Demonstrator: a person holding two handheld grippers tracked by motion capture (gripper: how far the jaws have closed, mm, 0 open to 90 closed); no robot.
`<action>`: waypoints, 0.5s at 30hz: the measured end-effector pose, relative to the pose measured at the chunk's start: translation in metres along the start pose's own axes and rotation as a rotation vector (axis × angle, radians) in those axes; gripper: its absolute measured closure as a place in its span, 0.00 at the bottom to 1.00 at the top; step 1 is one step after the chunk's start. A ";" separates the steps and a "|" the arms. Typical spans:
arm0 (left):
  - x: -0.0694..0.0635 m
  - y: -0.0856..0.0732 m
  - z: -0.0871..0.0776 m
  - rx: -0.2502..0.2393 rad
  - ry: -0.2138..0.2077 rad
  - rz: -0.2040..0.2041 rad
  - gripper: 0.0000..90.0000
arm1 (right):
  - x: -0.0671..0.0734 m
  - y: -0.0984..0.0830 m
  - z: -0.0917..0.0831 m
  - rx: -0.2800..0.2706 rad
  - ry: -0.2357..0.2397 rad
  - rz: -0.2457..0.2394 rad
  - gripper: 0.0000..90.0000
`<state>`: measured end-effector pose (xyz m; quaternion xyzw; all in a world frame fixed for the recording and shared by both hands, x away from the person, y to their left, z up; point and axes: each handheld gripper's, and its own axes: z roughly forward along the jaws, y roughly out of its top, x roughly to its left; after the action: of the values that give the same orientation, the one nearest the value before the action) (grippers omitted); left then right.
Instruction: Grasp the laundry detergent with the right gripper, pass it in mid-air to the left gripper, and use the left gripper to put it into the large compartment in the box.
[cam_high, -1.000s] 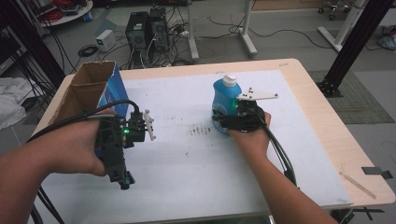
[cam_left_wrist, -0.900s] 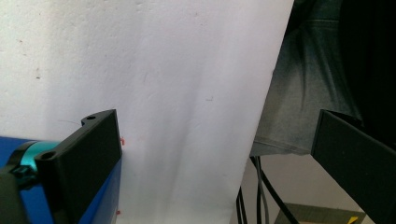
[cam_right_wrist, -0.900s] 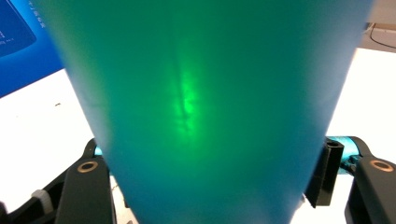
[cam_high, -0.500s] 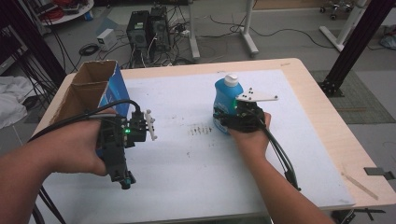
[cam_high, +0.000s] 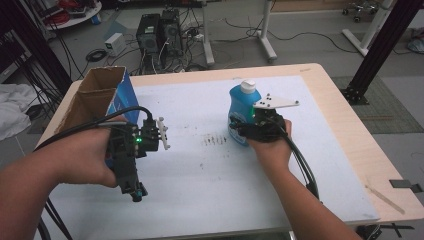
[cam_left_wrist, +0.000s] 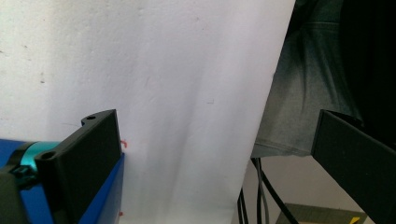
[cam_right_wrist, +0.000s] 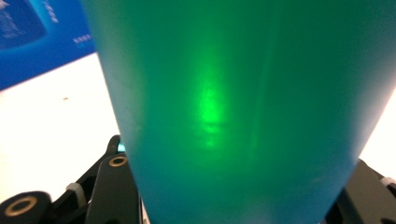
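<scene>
A blue bottle (cam_high: 243, 102) with a white cap stands upright on the white mat (cam_high: 210, 175), right of centre. My right gripper (cam_high: 240, 131) is shut on its lower body, one jaw on each side. In the right gripper view the bottle (cam_right_wrist: 233, 116) is very close, with a green glow on it, between the jaws of that gripper (cam_right_wrist: 243, 186). My left gripper (cam_high: 134, 190) is held above the mat's front left, pointing back toward the person. Its jaws (cam_left_wrist: 217, 121) stand wide apart with nothing between them.
An open cardboard box with blue printed sides (cam_high: 97, 95) stands at the table's left edge, right behind my left hand; its blue wall (cam_left_wrist: 107, 196) shows beside the left jaw. The wooden table (cam_high: 360, 135) reaches past the mat on the right. Cables trail from both grippers.
</scene>
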<state>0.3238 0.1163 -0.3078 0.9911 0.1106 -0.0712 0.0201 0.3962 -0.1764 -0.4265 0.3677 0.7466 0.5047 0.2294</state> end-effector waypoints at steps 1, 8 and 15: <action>0.000 0.001 -0.001 0.000 -0.002 -0.002 0.02 | 0.000 0.002 -0.003 -0.004 0.011 -0.001 0.51; 0.002 0.011 -0.005 -0.003 0.012 0.013 0.02 | 0.007 0.016 -0.026 -0.024 0.090 -0.047 0.51; 0.004 0.020 -0.014 -0.017 0.026 0.024 0.02 | 0.025 0.030 -0.045 -0.025 0.216 -0.112 0.51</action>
<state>0.3345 0.0985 -0.2936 0.9930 0.0996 -0.0570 0.0278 0.3574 -0.1765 -0.3811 0.2659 0.7802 0.5368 0.1799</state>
